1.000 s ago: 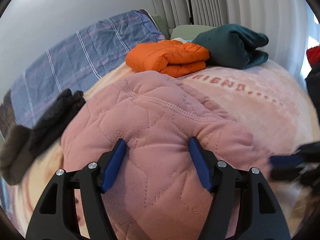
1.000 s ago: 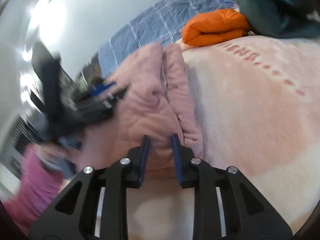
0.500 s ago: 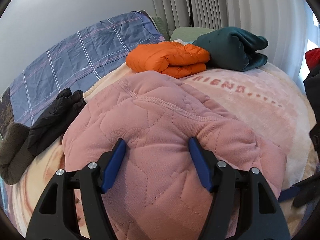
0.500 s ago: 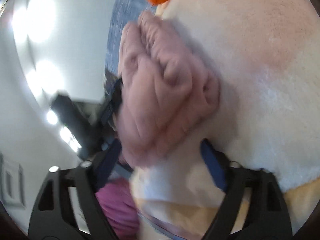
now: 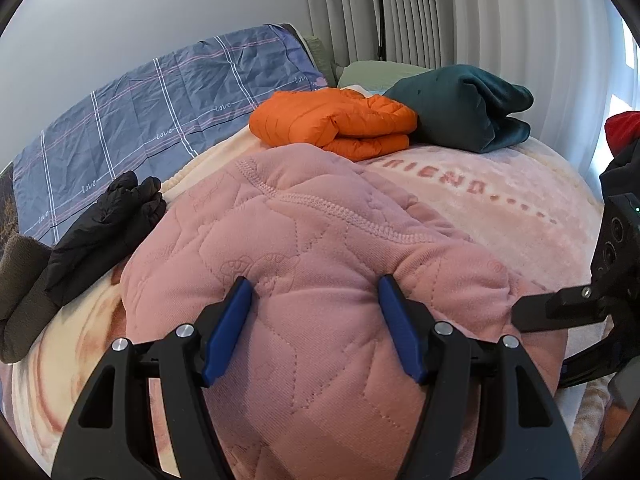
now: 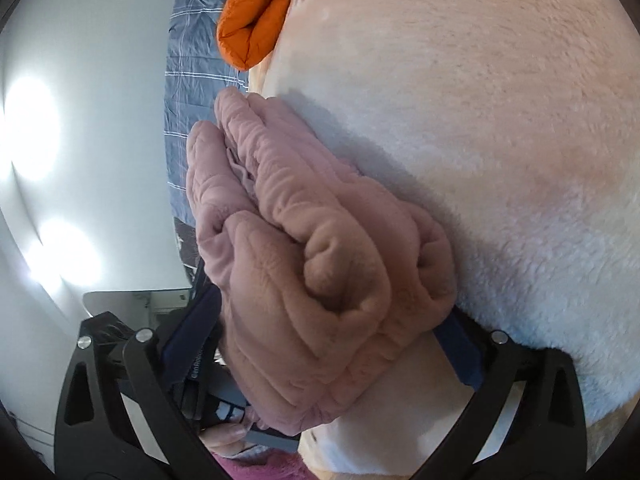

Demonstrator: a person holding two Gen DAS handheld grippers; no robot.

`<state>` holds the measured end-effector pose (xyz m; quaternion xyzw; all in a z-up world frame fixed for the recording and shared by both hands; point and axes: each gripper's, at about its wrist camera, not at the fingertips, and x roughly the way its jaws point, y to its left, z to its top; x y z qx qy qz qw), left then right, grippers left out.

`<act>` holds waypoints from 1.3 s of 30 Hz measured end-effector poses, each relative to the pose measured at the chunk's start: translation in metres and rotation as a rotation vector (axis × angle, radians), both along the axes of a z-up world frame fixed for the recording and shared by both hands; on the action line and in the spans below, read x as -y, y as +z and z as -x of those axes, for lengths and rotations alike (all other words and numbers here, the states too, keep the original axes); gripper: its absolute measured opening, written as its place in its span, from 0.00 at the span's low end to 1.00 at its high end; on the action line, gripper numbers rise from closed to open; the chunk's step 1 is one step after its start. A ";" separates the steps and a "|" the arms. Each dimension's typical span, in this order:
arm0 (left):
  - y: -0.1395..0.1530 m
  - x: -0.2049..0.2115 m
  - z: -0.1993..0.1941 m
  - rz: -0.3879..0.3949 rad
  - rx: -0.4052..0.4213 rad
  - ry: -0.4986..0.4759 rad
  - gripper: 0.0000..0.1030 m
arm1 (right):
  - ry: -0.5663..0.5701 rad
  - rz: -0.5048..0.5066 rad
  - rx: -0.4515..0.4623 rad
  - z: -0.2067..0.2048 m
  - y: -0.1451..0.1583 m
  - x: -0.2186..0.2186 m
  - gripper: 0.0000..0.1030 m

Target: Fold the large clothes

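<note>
A folded pink quilted garment lies on a pale pink fleece blanket on the bed. My left gripper is open, its blue pads pressing down on the garment's top. My right gripper is open and turned on its side, its jaws wide around the garment's thick folded end without closing on it. The right gripper also shows at the right edge of the left wrist view.
A folded orange puffer jacket and a folded dark teal garment lie at the far side of the bed. A black jacket lies at the left. A blue plaid sheet covers the far left.
My right gripper has opened wide, rolled onto its side and moved in around the pink garment's folded end. My left gripper has stayed in place on top of it.
</note>
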<state>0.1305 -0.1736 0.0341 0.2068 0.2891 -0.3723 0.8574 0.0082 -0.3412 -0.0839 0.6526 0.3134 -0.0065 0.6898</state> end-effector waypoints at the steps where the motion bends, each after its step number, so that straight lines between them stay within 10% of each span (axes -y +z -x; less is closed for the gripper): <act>1: 0.001 0.000 0.000 0.001 0.000 0.000 0.65 | 0.005 0.009 0.010 0.001 0.000 0.000 0.98; 8: 0.002 0.000 -0.001 0.004 0.001 0.000 0.65 | 0.070 0.010 0.092 0.024 -0.014 0.016 0.68; 17: 0.003 0.001 -0.001 0.016 -0.007 0.007 0.65 | 0.037 0.065 0.075 0.017 0.000 0.003 0.97; 23: 0.003 -0.003 -0.004 0.043 -0.022 0.008 0.66 | 0.060 0.147 0.154 0.028 0.008 0.007 0.56; 30: 0.010 -0.012 -0.005 0.113 -0.040 0.045 0.66 | 0.115 0.345 0.226 0.029 0.024 0.001 0.52; 39: 0.013 -0.006 0.001 0.101 -0.032 0.043 0.72 | 0.135 0.315 0.198 0.023 0.011 0.008 0.58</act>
